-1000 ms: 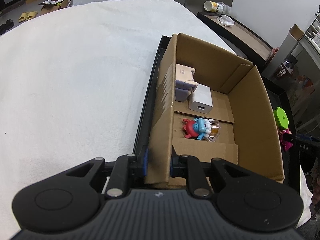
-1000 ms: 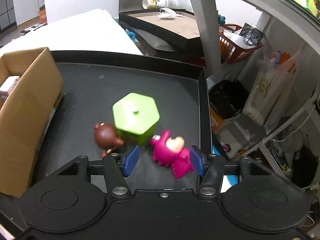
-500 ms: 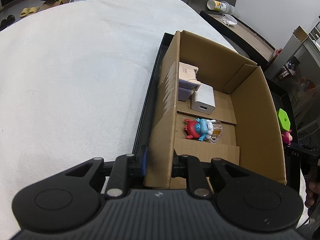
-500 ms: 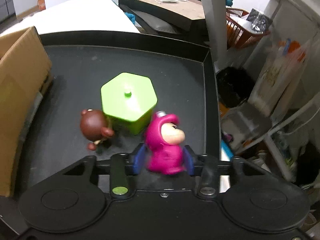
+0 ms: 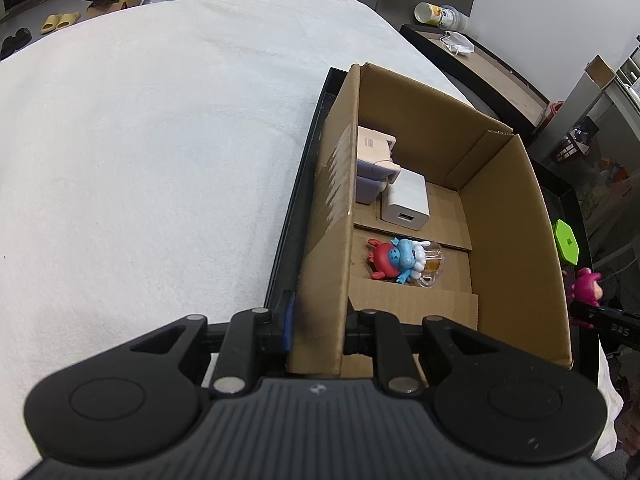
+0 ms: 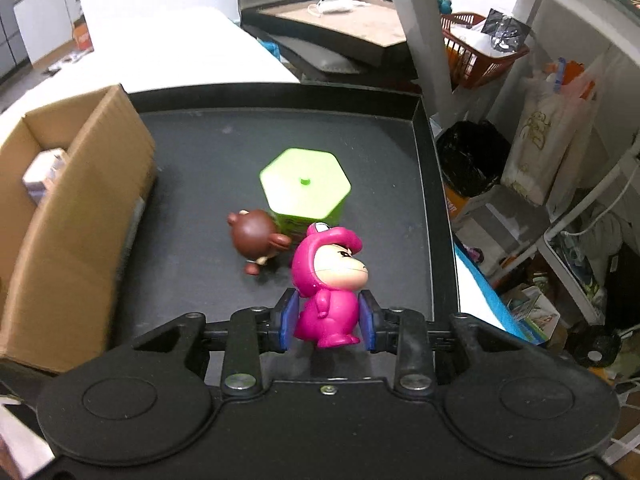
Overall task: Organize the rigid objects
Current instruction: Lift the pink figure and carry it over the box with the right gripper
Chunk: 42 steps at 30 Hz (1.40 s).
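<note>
Pink figure (image 6: 326, 304) now upright between closing right tool (image 6: 327, 322) pads

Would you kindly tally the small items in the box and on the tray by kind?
Toy figures: 4 (pink, brown, red, blue)
Chargers: 2 (white, beige)
Green hexagonal container: 1
Clear item: 1
Total: 8

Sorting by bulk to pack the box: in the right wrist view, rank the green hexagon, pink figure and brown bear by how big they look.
1. Green hexagon and pink figure: look alike; the figure is nearer the camera, so unsure.
2. Brown bear: smallest.
</note>
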{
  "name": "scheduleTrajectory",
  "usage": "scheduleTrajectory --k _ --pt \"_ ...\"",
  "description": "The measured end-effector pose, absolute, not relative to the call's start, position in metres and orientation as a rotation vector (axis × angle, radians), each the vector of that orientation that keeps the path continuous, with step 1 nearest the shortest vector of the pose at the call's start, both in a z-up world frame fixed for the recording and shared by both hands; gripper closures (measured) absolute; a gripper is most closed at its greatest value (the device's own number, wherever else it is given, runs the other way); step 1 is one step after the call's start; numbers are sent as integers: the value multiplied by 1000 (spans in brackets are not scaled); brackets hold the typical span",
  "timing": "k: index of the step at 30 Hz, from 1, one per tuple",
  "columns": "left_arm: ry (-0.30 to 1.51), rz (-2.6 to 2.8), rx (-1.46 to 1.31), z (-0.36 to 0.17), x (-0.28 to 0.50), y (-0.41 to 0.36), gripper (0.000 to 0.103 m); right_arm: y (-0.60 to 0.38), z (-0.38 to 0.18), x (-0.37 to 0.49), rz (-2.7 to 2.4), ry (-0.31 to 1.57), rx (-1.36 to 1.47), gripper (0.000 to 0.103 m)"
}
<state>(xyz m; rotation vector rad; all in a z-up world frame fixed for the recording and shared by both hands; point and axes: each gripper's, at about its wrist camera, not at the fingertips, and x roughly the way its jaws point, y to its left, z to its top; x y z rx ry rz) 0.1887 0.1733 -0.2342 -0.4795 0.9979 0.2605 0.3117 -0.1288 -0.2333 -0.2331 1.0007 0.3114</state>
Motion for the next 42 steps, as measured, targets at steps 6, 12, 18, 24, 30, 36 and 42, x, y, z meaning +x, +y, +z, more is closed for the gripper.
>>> scheduleTrajectory --k 6,12,18,24,30,36,42 --pt "994 263 -467 -233 187 171 85 -120 -209 296 346 955 -207 71" --pt "994 261 -473 -233 188 172 85 -105 -190 286 388 911 -208 71" --pt "993 258 -464 -234 189 171 85 -87 -179 281 430 876 -233 71" --pt "993 253 -467 -235 188 172 85 -71 -170 279 461 853 -226 71" --pt "994 258 -470 -235 188 172 85 -57 -160 277 489 826 -209 71" --pt "993 262 -474 -234 188 172 85 -37 -155 277 527 800 -220 71" --pt "995 258 -484 -234 187 174 85 -15 -155 273 570 795 -219 71"
